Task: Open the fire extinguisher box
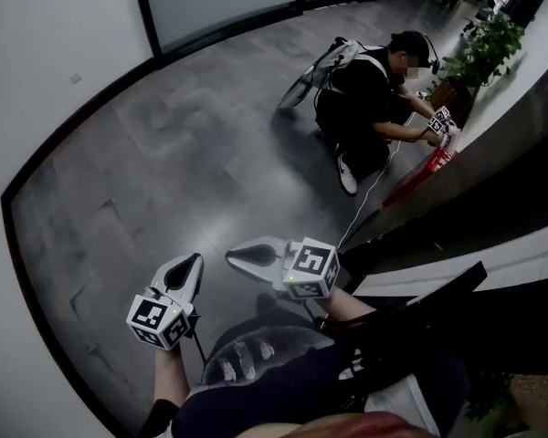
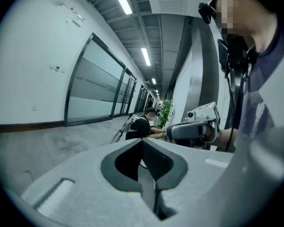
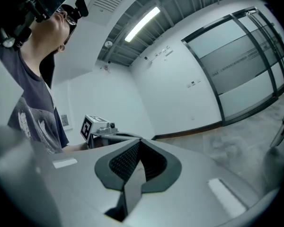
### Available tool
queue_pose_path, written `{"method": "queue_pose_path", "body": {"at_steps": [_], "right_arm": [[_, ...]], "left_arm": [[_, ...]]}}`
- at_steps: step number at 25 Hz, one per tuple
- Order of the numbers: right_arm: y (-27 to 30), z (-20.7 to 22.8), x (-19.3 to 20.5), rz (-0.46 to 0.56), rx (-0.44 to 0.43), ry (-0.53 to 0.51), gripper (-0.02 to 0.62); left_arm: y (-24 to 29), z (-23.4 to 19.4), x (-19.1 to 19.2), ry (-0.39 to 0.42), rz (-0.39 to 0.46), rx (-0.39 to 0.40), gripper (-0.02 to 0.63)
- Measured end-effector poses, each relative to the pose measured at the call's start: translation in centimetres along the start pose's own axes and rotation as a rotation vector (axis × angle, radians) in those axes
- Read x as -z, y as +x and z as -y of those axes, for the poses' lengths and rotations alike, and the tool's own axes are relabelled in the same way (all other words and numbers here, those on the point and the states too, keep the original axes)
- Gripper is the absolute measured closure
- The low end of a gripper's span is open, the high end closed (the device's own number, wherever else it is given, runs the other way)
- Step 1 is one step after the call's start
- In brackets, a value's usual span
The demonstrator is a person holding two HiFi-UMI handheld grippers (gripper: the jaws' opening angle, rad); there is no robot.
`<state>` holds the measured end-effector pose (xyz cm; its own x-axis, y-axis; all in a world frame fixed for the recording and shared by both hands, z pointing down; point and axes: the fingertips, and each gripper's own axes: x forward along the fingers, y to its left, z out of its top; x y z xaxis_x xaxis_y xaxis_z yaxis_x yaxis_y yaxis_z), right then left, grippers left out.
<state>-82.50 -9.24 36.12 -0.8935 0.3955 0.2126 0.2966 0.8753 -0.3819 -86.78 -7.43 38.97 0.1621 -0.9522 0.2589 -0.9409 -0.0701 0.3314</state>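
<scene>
In the head view my left gripper [image 1: 193, 263] and right gripper [image 1: 235, 255] hang side by side over the grey floor, both shut with nothing between the jaws. The left gripper view looks along its shut jaws [image 2: 142, 142] down a corridor, with the right gripper [image 2: 195, 126] beside it. The right gripper view shows its jaws [image 3: 139, 144] pressed together, with the left gripper [image 3: 97, 126] to the left. A red box [image 1: 423, 173] stands low against the right wall, far ahead of both grippers.
Another person [image 1: 370, 99] crouches at the red box with their own grippers. A potted plant [image 1: 487, 48] stands behind them. A dark ledge [image 1: 457, 208] runs along the right wall. Glass panels [image 2: 92, 91] line the left side of the corridor.
</scene>
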Motion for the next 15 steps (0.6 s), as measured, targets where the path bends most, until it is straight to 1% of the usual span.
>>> {"method": "queue_pose_path", "body": {"at_steps": [2,3,5,6,9,13,15], "right_arm": [[-0.8,1.1,0.9,-0.047,0.04,-0.046,0.594],[-1.1,1.5,1.2,-0.068,0.052,-0.069,0.594],[-1.5,2.2,1.3,-0.081,0.056,-0.083,0.594],[-1.7,2.7,1.1,-0.075,0.053,-0.077,0.594],[-1.8,3.9,0.7,-0.066,0.044,-0.063,0.594],[-0.2,5.5,0.6,-0.113,0.019,-0.082,0.594],[1.2,6.0,0.5,-0.129,0.002,-0.095,0.594]], "left_arm": [[1.0,-0.5,-0.5,0.025,-0.008,-0.014,0.604],[1.4,-1.0,-0.9,0.041,-0.012,-0.034,0.604],[2.2,-2.2,-1.9,0.062,-0.01,-0.089,0.604],[2.6,-2.8,-2.5,0.059,-0.003,-0.112,0.604],[3.3,-3.6,-4.0,0.008,0.034,-0.143,0.604],[3.0,-5.7,-5.0,-0.05,0.077,-0.169,0.604],[2.1,-7.1,-4.7,-0.06,0.075,-0.201,0.604]]}}
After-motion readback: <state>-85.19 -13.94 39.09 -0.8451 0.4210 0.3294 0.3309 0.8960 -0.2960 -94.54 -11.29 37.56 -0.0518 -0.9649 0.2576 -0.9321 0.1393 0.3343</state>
